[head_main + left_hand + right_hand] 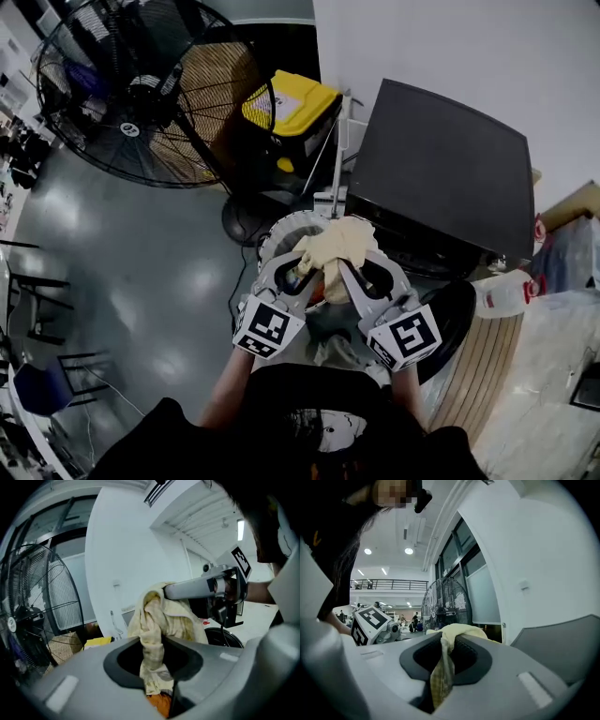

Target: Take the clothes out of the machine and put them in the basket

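Note:
A pale yellow cloth (336,246) is bunched up between both grippers in front of the black machine (441,169). In the head view my left gripper (307,270) is shut on its left side and my right gripper (351,272) is shut on its right side. The left gripper view shows the cloth (157,620) pinched in my left gripper (157,665), with an orange garment (160,704) under it. Checked yellow fabric (440,677) hangs through my right gripper (443,656) in the right gripper view. The rim of a white basket (277,231) shows just beyond the cloth; the rest is hidden.
The machine's round dark door (452,323) stands open at my right. A large black floor fan (141,94) fills the left, with a yellow-lidded bin (291,105) behind the basket. A white bottle (502,295) lies at the right by wooden slats (487,370).

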Motion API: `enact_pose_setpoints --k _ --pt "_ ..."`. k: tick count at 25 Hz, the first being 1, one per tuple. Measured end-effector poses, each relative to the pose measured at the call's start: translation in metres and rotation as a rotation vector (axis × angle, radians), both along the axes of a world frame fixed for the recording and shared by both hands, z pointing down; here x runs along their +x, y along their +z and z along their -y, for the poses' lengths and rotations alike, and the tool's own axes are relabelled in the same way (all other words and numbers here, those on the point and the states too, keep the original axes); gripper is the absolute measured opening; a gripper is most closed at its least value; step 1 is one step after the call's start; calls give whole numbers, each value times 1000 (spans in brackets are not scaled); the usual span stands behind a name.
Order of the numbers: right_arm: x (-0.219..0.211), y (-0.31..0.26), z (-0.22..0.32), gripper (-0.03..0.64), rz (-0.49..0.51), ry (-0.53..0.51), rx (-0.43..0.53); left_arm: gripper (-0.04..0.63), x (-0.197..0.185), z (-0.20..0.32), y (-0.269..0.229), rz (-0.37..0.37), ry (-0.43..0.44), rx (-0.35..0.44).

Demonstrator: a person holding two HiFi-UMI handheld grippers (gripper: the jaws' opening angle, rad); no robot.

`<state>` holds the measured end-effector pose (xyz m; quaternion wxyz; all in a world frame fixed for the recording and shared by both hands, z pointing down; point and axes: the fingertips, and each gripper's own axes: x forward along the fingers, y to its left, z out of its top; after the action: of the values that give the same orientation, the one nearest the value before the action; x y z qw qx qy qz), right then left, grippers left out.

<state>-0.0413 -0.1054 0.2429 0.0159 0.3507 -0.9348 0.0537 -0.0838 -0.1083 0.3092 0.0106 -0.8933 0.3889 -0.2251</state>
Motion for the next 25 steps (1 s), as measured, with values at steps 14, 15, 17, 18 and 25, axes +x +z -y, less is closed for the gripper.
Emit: enact_pose_setpoints --k 14,15,17,18,25 --pt "-107 55 36 74 -15 -13 -140 101 -108 24 51 80 -7 -129" --pt "-111 65 38 74 -19 -3 -163 101 -112 25 60 86 5 -149" --pt "-118 89 41 74 -31 23 -220 101 -120 25 83 101 38 -194" --pt "-121 103 42 74 -41 38 -251 102 -124 26 96 110 57 -218" --pt "-146 209 58 75 -97 125 -442 101 -153 34 194 173 195 -368"
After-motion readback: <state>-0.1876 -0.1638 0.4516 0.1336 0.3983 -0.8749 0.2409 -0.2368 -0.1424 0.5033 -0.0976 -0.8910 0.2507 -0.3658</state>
